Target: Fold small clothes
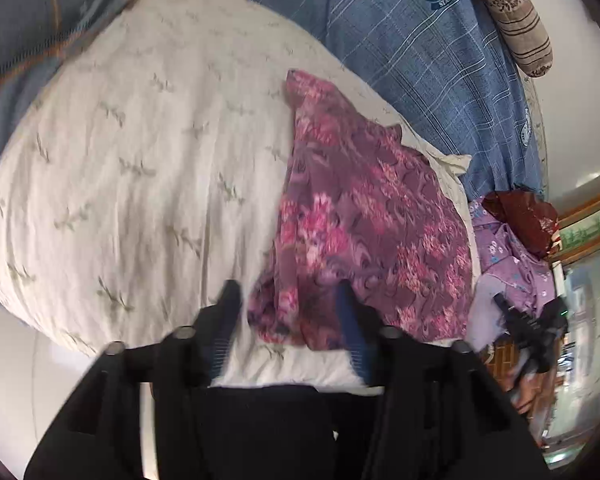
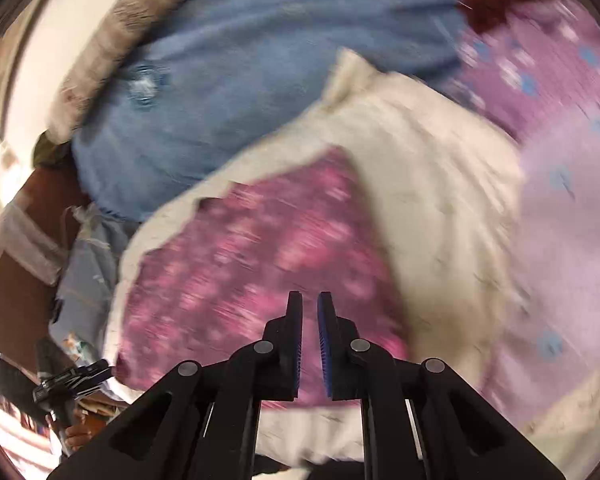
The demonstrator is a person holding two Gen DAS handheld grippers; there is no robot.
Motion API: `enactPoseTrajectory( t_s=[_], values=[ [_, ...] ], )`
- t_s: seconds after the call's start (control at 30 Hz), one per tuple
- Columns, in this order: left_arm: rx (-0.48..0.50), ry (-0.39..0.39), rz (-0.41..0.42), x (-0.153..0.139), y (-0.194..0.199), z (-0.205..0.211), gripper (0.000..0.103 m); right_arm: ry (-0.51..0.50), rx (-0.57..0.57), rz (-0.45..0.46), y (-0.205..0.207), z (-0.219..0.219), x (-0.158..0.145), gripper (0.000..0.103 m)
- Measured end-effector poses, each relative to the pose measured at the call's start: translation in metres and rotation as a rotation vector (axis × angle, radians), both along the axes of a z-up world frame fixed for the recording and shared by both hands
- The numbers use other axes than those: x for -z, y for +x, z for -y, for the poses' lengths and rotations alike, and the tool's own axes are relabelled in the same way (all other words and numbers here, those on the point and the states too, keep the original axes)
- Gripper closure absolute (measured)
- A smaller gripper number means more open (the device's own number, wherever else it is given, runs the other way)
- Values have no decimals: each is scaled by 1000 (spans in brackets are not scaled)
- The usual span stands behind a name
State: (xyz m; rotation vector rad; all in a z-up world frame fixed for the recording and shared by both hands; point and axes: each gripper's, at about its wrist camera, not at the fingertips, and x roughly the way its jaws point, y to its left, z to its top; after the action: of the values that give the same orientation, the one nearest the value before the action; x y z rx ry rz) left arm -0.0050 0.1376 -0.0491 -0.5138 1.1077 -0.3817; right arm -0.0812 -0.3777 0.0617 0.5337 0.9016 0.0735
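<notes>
At the bottom of the left wrist view, your left gripper [image 1: 288, 304] has its jaws spread apart, released, with nothing pinched. One blue pad [image 1: 350, 320] sits over the near hem of the pink floral garment [image 1: 364, 216]; the other finger is over bare cloth, and whether either touches cannot be told. The garment lies in the lower middle to right of that frame, spread on the cream pillow [image 1: 148, 168], which fills the centre and left.

At the bottom centre of the right wrist view, your right gripper [image 2: 310, 308] is all but clenched: only a thin slit shows between its blue pads, and no fabric is seen caught there. It hovers over the same pink floral garment [image 2: 236, 264], badly blurred here, on the cream pillow [image 2: 440, 216].

Further out, at the right edge of the left view, a lilac flowered garment [image 1: 508, 256] lies beside the pillow with a dark red cloth [image 1: 520, 216] just beyond it; the right gripper shows small there at lower right.

Farthest off, the blue checked bedsheet [image 1: 420, 64] fills the upper part of the frame, and a striped beige bolster [image 1: 508, 16] lies at the upper right.
</notes>
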Motion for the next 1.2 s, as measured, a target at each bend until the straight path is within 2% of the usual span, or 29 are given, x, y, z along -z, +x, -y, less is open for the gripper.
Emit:
enactPoseTrajectory(
  t_s=[0.07,0.13,0.23,0.33,0.4,0.5,0.57,0.67,0.73,0.77,0.8,0.83,0.87,0.93,1.0,1.03,1.07,1.13,1.17,1.2],
  values=[
    [3,28,21,0,9,4,43,0,-111,23,35,-41,-16,85],
    [23,9,12,5,17,8,43,19,-241,14,77,-96,-22,67],
    [73,20,3,12,25,17,43,20,-413,-31,141,-180,-14,66],
    [110,87,22,14,26,26,43,23,-505,-70,198,-249,3,66],
    [127,114,27,16,26,28,43,16,-541,-81,223,-281,14,66],
    [139,101,28,17,29,26,43,-35,-583,-101,262,-322,29,64],
    [143,67,24,20,32,23,43,-65,-595,-151,278,-339,45,59],
    [152,31,22,23,36,21,43,-129,-692,-242,290,-363,72,58],
    [161,18,23,24,37,21,43,-206,-743,-241,286,-376,76,58],
    [164,16,24,24,38,21,43,-268,-789,-209,279,-382,75,62],
    [164,13,25,23,39,21,43,-349,-818,-173,270,-386,72,80],
    [162,4,27,22,39,20,43,-403,-836,-157,265,-387,69,91],
    [161,-7,30,21,39,20,43,-417,-842,-130,261,-385,62,91],
    [158,-13,41,18,39,18,43,-355,-792,-74,262,-369,40,92],
    [149,3,46,19,39,20,43,-270,-736,-61,271,-354,31,93],
    [142,25,36,23,41,22,43,-255,-694,-64,278,-346,34,96],
    [137,41,22,27,43,25,43,-261,-701,-67,285,-343,42,96],
    [128,71,33,25,41,31,43,-275,-635,-151,296,-332,67,91],
    [130,89,33,22,40,32,43,-241,-610,-183,298,-324,75,91],
    [135,107,34,19,37,33,43,-160,-576,-183,297,-309,76,91]
  ],
)
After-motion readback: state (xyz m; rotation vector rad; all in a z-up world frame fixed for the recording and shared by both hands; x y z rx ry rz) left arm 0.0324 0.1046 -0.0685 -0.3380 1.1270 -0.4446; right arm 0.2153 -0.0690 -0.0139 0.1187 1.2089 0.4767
